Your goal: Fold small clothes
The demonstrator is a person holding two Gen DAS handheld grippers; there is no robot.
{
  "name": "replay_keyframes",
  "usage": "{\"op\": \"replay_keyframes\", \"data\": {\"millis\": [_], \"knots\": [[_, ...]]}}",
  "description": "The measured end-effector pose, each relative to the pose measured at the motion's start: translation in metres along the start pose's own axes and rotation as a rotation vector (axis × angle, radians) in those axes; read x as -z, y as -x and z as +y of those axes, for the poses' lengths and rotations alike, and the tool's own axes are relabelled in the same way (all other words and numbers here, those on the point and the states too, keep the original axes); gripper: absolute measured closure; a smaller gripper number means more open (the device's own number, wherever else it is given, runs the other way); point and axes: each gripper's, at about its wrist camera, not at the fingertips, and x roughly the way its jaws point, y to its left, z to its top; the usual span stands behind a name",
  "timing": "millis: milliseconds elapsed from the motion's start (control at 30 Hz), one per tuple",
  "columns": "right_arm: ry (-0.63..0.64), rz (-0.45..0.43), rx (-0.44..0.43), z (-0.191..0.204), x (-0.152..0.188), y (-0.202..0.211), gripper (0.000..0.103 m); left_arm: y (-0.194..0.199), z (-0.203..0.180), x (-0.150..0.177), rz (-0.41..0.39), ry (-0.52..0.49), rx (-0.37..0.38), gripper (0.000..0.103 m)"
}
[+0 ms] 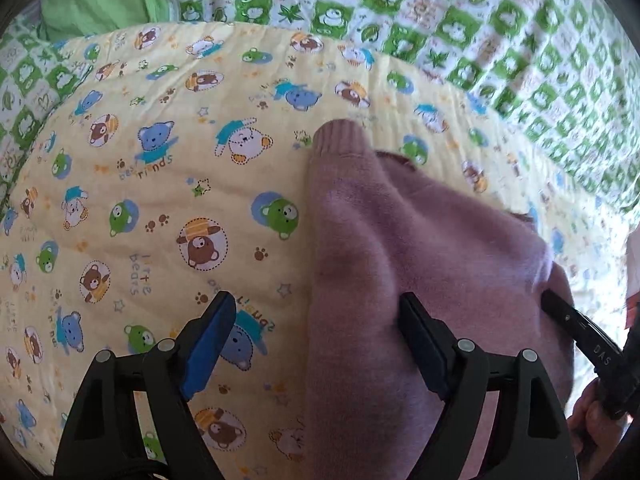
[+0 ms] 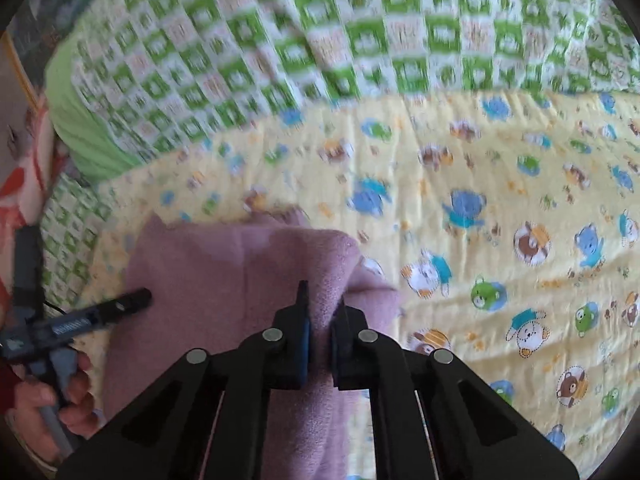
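A small mauve fleece garment [image 1: 400, 248] lies on a pale yellow quilted blanket printed with cartoon bears [image 1: 160, 200], which is spread over a green-and-white checked quilt [image 1: 520, 40]. The right tool [image 2: 322, 312] is clamped tight on a raised fold of the garment's edge. The left tool [image 1: 316, 320] stands wide apart, one finger over the fleece, gripping nothing.

A yellow quilted bear-print blanket [image 1: 160, 184] covers the green-and-white checked bedspread [image 1: 500, 32]; a mauve knitted sweater [image 1: 400, 240] lies on the yellow blanket.
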Motion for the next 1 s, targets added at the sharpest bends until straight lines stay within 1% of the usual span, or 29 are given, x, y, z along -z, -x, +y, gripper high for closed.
{"op": "replay_keyframes", "data": {"millis": [67, 100, 133, 167, 200, 233, 267, 300, 400, 467, 533, 633, 700, 733, 767, 867, 933, 1000], "knots": [[-0.02, 0.071, 0.008, -0.01, 0.007, -0.021, 0.095, -0.002, -0.001, 0.0, 0.006, -0.007, -0.008, 0.019], [-0.036, 0.076, 0.003, -0.012, 0.008, -0.024, 0.094, 0.002, 0.0, 0.0, 0.001, -0.001, -0.004, 0.019], [-0.048, 0.063, 0.002, -0.014, 0.007, -0.019, 0.09, 0.006, 0.001, 0.0, -0.004, 0.002, -0.003, 0.019], [-0.055, 0.054, -0.005, -0.013, 0.007, -0.014, 0.087, 0.013, 0.001, 0.001, -0.01, 0.004, -0.004, 0.02], [-0.067, 0.046, -0.021, -0.013, 0.006, -0.007, 0.08, 0.019, 0.002, 0.004, -0.015, 0.006, -0.002, 0.02], [-0.079, 0.042, -0.025, -0.014, 0.007, 0.0, 0.068, 0.024, 0.001, 0.007, -0.02, 0.007, 0.0, 0.02], [-0.084, 0.034, -0.026, -0.014, 0.008, 0.008, 0.064, 0.032, 0.002, 0.012, -0.028, 0.006, 0.005, 0.02], [-0.086, 0.021, -0.031, -0.015, 0.009, 0.017, 0.062, 0.041, 0.003, 0.018, -0.035, 0.006, 0.006, 0.02], [-0.087, -0.016, -0.068, -0.013, 0.022, 0.049, 0.062, 0.065, 0.004, 0.043, -0.05, 0.006, 0.013, 0.02], [-0.078, -0.022, -0.11, -0.007, 0.037, 0.069, 0.062, 0.077, 0.003, 0.063, -0.042, 0.001, 0.009, 0.02], [-0.043, 0.003, -0.125, 0.001, 0.06, 0.082, 0.061, 0.084, 0.001, 0.084, -0.032, -0.012, -0.001, 0.02], [0.001, 0.067, -0.102, 0.006, 0.093, 0.084, 0.061, 0.091, 0.001, 0.113, -0.032, -0.03, -0.02, 0.019], [0.019, 0.122, -0.05, 0.001, 0.115, 0.077, 0.061, 0.085, 0.002, 0.122, -0.02, -0.028, -0.029, 0.016], [0.021, 0.161, -0.008, -0.003, 0.124, 0.069, 0.061, 0.082, 0.002, 0.123, -0.017, -0.027, -0.031, 0.016], [0.012, 0.18, 0.013, -0.01, 0.13, 0.063, 0.061, 0.079, 0.001, 0.124, -0.018, -0.027, -0.031, 0.015], [-0.041, 0.19, 0.007, -0.024, 0.135, 0.053, 0.059, 0.08, -0.004, 0.123, -0.028, -0.034, -0.052, 0.015], [-0.024, 0.176, 0.017, -0.02, 0.131, 0.058, 0.058, 0.09, -0.006, 0.124, -0.045, -0.034, -0.063, 0.016], [-0.028, 0.146, -0.017, -0.017, 0.128, 0.072, 0.056, 0.103, -0.006, 0.132, -0.064, -0.034, -0.069, 0.016]]}}
